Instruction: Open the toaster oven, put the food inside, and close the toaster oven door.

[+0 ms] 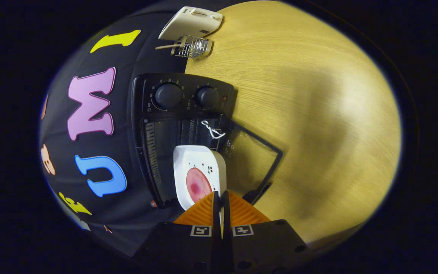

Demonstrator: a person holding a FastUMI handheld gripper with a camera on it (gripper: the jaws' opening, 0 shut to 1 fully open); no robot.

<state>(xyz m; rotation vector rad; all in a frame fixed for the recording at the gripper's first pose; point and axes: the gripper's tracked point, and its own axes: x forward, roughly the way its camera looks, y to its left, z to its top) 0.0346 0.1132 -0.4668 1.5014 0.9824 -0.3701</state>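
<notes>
Pinching one white plate (pixel 200 171) by its rim, the tongs (pixel 221 207) sit nearly closed — one toaster oven (pixel 181 114) just ahead, door (pixel 255 160) open, two knobs (pixel 168 95), on the table (pixel 299 95).

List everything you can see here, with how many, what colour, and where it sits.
toaster oven: one, black, on the table against the booth wall, door open.
oven door: one, dark glass, swung open over the table.
plate: one, white, carrying pink food, just ahead of the fingers at the oven opening.
toaster: one, cream, beyond the oven.
wire rack: one, metal, beside the toaster.
table: one, light wood.
gripper: one, fingers pinched on the plate's rim.
</notes>
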